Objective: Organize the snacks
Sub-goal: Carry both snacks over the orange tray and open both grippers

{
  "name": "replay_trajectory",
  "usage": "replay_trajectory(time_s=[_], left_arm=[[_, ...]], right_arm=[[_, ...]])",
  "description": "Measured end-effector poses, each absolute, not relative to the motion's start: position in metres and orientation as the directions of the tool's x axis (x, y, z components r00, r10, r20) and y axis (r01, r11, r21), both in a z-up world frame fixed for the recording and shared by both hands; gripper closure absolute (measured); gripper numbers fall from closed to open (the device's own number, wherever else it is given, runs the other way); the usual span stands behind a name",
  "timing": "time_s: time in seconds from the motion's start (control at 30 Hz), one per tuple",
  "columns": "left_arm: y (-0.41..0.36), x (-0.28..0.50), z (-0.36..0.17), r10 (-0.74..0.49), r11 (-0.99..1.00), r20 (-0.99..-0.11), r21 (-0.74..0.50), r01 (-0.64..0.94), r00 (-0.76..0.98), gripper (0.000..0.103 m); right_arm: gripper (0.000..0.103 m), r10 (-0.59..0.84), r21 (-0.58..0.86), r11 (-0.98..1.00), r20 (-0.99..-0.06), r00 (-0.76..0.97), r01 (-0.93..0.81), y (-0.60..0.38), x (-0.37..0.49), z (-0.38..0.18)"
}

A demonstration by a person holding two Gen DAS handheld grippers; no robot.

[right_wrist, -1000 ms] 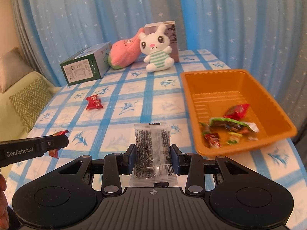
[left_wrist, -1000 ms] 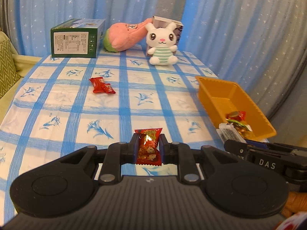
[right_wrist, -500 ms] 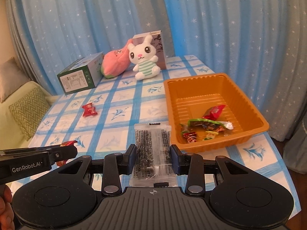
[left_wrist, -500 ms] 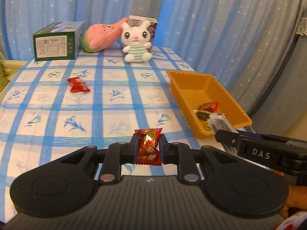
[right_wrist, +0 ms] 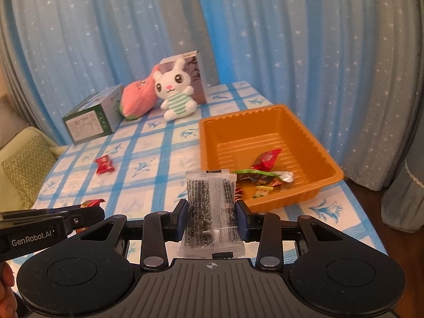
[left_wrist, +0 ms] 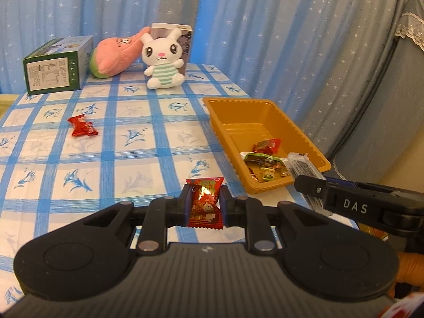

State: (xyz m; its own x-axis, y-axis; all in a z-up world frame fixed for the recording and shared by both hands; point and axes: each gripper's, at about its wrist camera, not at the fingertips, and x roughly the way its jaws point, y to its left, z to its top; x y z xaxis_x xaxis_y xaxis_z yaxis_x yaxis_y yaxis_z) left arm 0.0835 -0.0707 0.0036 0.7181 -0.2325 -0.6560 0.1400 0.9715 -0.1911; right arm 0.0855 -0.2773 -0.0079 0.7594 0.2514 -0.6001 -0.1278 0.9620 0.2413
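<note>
My left gripper point(left_wrist: 204, 202) is shut on a red candy packet point(left_wrist: 204, 201) and holds it above the table's near edge, left of the orange tray point(left_wrist: 220, 122). My right gripper point(right_wrist: 211, 212) is shut on a clear packet of dark snack point(right_wrist: 210, 206), held in front of the orange tray point(right_wrist: 312, 137). The tray holds several wrapped snacks point(right_wrist: 262, 175). One red candy point(left_wrist: 82, 128) lies loose on the tablecloth at the left; it also shows in the right wrist view point(right_wrist: 104, 164). The right gripper shows in the left wrist view point(left_wrist: 312, 185) by the tray's near corner.
At the table's far end stand a green box point(left_wrist: 57, 66), a pink plush point(left_wrist: 116, 53), a white bunny plush point(left_wrist: 164, 58) and a grey box point(left_wrist: 182, 34) behind it. Blue curtains hang behind. A green cushion point(right_wrist: 23, 164) sits on a sofa at the left.
Both grippers have risen and pulled back with their packets still held. The left view has swung right, so the tray now shows more fully.
</note>
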Motion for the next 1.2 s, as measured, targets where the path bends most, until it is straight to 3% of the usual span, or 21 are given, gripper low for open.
replay_trajectory(time_s=[1.2], left_arm=[[-0.158,0.168,-0.004,-0.319,0.947,-0.666,-0.201,0.25,0.675,0.084]], right_arm=[[0.065,0.171,0.236,0.971,-0.606,0.777,-0.029,-0.366,0.146,-0.013]])
